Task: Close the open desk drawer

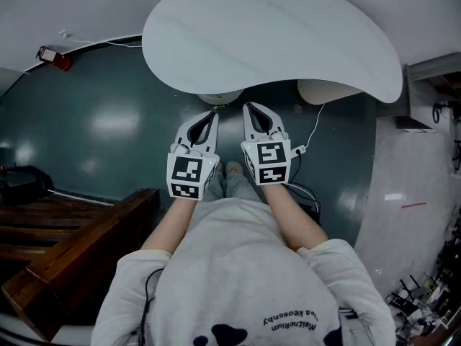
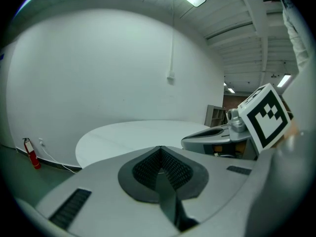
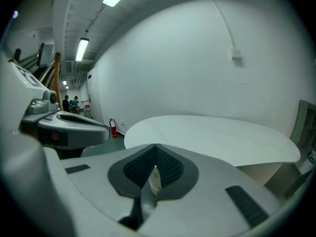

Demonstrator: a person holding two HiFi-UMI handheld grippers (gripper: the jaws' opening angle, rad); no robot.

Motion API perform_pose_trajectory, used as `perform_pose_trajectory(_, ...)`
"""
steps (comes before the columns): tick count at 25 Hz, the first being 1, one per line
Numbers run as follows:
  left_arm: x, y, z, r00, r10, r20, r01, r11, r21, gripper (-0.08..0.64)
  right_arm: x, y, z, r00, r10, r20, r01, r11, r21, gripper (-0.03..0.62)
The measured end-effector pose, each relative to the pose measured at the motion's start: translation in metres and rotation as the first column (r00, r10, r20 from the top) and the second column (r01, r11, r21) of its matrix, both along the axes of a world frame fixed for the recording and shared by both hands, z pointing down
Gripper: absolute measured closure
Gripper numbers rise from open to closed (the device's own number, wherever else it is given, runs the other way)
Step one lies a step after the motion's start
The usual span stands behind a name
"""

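No desk drawer shows in any view. In the head view my left gripper (image 1: 213, 112) and right gripper (image 1: 247, 107) are held side by side in front of the person's chest. Both point toward the near edge of a white curved tabletop (image 1: 274, 34). Both are shut with nothing between the pads. In the left gripper view the shut jaws (image 2: 160, 149) point at the tabletop (image 2: 128, 135), with the right gripper (image 2: 212, 137) close beside. The right gripper view shows its jaws (image 3: 156, 147) shut, the tabletop (image 3: 212, 132) ahead and the left gripper (image 3: 74, 125) at the left.
A dark wooden bench or frame (image 1: 79, 236) stands at the lower left on the dark green floor. A red fire extinguisher (image 1: 54, 58) leans by the far wall. White table bases (image 1: 320, 92) and a cable (image 1: 313, 132) sit under the table. Shelving stands at the right.
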State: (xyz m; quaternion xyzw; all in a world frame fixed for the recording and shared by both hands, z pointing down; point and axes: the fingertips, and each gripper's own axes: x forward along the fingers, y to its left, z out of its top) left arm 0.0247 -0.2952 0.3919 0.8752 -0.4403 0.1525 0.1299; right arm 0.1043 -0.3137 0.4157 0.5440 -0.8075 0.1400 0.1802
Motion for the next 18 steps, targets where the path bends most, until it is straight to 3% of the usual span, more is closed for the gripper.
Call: perform_pose_trajectory(18,-0.005,0.043,-0.089,1.0,-0.021,-0.016,0.023,0.993,0.115,0.551,-0.008,0.054,-0.099,0.995,-0.093,-0.027,0.096,0.982,0.16,0.575)
